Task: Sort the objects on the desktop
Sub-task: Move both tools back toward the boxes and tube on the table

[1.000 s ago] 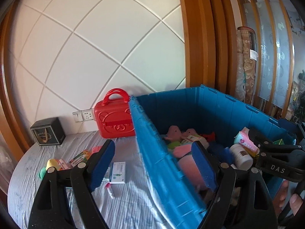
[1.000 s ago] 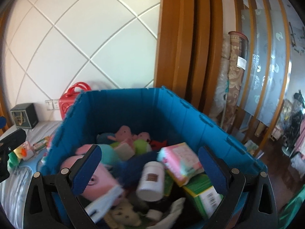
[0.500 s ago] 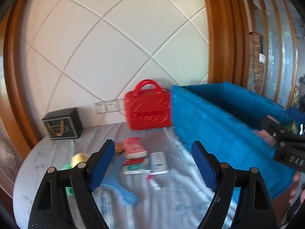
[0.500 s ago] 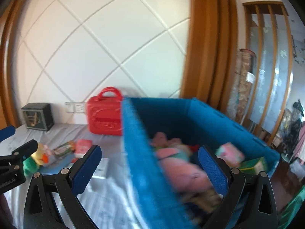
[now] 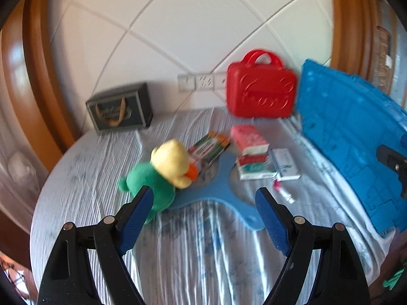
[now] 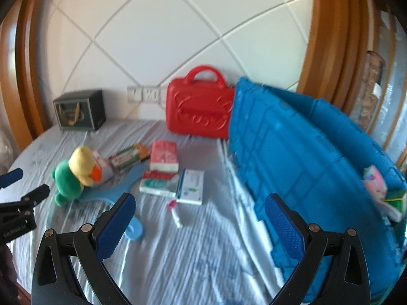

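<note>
Round table [image 5: 84, 178] under wrinkled cloth; white diamond-panelled wall [image 5: 190, 25] behind.

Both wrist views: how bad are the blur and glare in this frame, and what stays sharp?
Left wrist view: the red case and plush duck are smeared by motion; the left gripper is crisp; sheen streaks the table cover. Right wrist view: the blue bin and small boxes are soft; the right gripper is sharp; fisheye bends the wood trim.
</note>
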`<state>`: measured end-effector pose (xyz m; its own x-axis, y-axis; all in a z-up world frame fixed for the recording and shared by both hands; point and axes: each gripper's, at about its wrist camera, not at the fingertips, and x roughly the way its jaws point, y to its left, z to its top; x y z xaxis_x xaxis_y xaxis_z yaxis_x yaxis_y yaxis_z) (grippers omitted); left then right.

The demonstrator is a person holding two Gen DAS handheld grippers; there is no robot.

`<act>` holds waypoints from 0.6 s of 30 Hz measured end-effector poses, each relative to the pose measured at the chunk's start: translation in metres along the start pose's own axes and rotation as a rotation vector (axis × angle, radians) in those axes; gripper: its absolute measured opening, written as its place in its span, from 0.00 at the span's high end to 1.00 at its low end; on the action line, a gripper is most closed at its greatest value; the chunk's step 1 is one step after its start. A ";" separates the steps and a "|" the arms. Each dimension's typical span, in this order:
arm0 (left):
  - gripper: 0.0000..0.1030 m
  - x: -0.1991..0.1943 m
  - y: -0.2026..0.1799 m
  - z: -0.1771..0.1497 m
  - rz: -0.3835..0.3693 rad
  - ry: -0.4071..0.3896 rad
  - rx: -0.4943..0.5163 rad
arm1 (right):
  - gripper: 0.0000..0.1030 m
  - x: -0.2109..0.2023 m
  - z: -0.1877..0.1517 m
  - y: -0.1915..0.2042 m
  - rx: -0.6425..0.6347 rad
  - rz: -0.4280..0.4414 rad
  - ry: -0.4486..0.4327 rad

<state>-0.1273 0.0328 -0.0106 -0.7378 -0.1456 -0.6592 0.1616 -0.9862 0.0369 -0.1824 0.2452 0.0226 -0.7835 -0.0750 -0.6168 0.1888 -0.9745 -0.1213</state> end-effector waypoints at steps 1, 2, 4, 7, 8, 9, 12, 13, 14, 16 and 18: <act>0.20 0.010 0.003 -0.002 0.009 0.025 -0.004 | 0.00 0.010 -0.001 0.001 -0.001 0.007 0.019; 0.20 0.015 0.005 -0.005 0.014 0.034 -0.005 | 0.00 0.021 -0.003 0.003 -0.003 0.016 0.044; 0.20 0.029 0.010 -0.008 0.030 0.063 -0.020 | 0.00 0.042 -0.007 0.005 -0.013 0.032 0.086; 0.20 0.050 0.010 -0.009 0.028 0.108 -0.058 | 0.00 0.070 -0.012 0.005 -0.036 0.047 0.143; 0.20 0.058 0.007 -0.008 0.025 0.120 -0.062 | 0.00 0.081 -0.013 0.004 -0.039 0.054 0.162; 0.20 0.062 0.004 -0.007 0.020 0.126 -0.063 | 0.00 0.092 -0.014 0.001 -0.038 0.059 0.182; 0.20 0.089 -0.011 -0.005 0.005 0.168 -0.052 | 0.00 0.119 -0.015 -0.004 -0.035 0.078 0.228; 0.20 0.096 -0.015 -0.004 0.000 0.178 -0.047 | 0.00 0.125 -0.016 -0.005 -0.034 0.081 0.237; 0.20 0.104 -0.020 -0.003 -0.005 0.189 -0.040 | 0.00 0.134 -0.018 -0.007 -0.031 0.086 0.252; 0.20 0.124 -0.031 -0.002 -0.014 0.221 -0.012 | 0.00 0.152 -0.021 -0.010 -0.027 0.093 0.282; 0.20 0.144 -0.042 0.002 -0.028 0.245 0.022 | 0.00 0.169 -0.023 -0.013 -0.016 0.093 0.311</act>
<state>-0.2418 0.0530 -0.1054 -0.5604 -0.0969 -0.8225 0.1272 -0.9914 0.0302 -0.3035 0.2500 -0.0979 -0.5446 -0.0928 -0.8335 0.2618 -0.9630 -0.0639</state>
